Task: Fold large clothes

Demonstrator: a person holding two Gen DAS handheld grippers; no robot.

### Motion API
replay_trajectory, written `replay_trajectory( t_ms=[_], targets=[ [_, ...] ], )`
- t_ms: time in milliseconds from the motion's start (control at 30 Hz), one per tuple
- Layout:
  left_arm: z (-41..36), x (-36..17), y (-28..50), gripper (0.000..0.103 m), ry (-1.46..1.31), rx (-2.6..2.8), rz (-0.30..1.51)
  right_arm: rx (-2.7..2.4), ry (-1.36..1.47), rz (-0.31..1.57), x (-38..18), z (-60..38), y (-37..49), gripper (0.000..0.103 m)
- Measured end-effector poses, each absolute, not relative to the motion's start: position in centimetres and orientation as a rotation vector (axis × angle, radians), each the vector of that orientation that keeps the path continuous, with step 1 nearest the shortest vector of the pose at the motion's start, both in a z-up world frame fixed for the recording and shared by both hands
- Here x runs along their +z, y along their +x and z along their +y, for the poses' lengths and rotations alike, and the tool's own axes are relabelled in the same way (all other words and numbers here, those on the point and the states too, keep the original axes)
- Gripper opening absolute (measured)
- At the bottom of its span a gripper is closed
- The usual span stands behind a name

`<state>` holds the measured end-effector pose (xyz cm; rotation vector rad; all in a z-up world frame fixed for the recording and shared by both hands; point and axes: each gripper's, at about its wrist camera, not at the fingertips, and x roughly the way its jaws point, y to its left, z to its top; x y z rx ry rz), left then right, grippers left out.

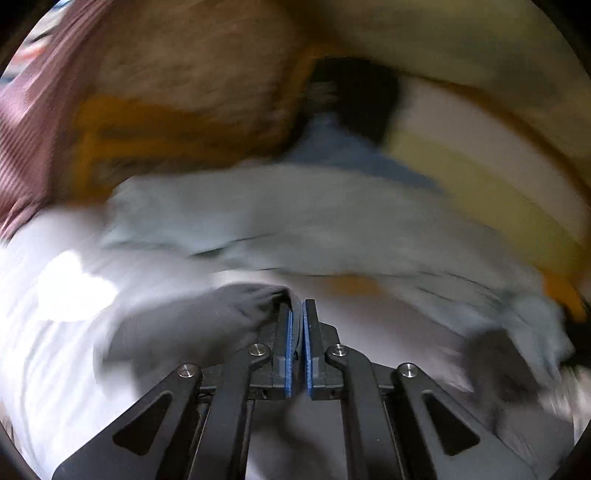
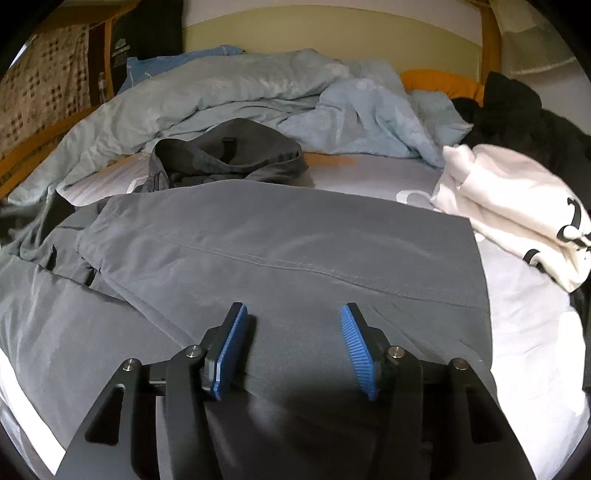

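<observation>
A large pair of grey trousers (image 2: 277,240) lies spread across the bed, with its waistband (image 2: 225,155) bunched at the far end. My right gripper (image 2: 293,308) stands open just above the near part of the trousers, and nothing sits between its blue pads (image 2: 231,350). The left wrist view is smeared by motion. There my left gripper (image 1: 298,306) is shut on a fold of grey cloth (image 1: 192,325), which drapes off to the left of the fingertips.
A crumpled light-blue duvet (image 2: 240,88) fills the far half of the bed. A white garment (image 2: 517,206) and a black heap (image 2: 517,107) lie at the right. White sheet (image 2: 524,332) shows along the right side. A pale headboard (image 2: 332,33) closes the far end.
</observation>
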<state>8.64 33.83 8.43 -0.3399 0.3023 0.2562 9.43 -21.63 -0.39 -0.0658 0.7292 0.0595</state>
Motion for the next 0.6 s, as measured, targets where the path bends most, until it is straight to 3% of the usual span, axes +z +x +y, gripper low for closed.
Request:
replay_trajectory(
  t_ms=[167, 400, 467, 500, 533, 600],
  targets=[
    [19.9, 9.4, 5.2, 0.004, -0.191, -0.108, 0.311, 0.06, -0.062, 0.726, -0.2, -21.8, 9.0, 0.056],
    [9.8, 2.4, 6.8, 0.007, -0.044, -0.189, 0.617, 0.064, -0.052, 0.72, 0.0, -22.6, 8.2, 0.056],
    [8.4, 1.1, 7.2, 0.026, 0.021, -0.193, 0.668, 0.062, -0.048, 0.72, 0.1, -22.8, 8.0, 0.057],
    [7.9, 0.9, 7.2, 0.047, 0.057, -0.207, 0.674, 0.061, -0.043, 0.72, 0.2, -22.9, 8.0, 0.057],
    [7.8, 0.9, 6.9, 0.058, 0.075, -0.206, 0.656, 0.063, -0.037, 0.721, 0.2, -23.1, 8.0, 0.057],
    [8.1, 1.7, 5.7, 0.066, 0.069, -0.174, 0.582, 0.064, -0.029, 0.723, 0.0, -23.2, 7.9, 0.057]
  ],
)
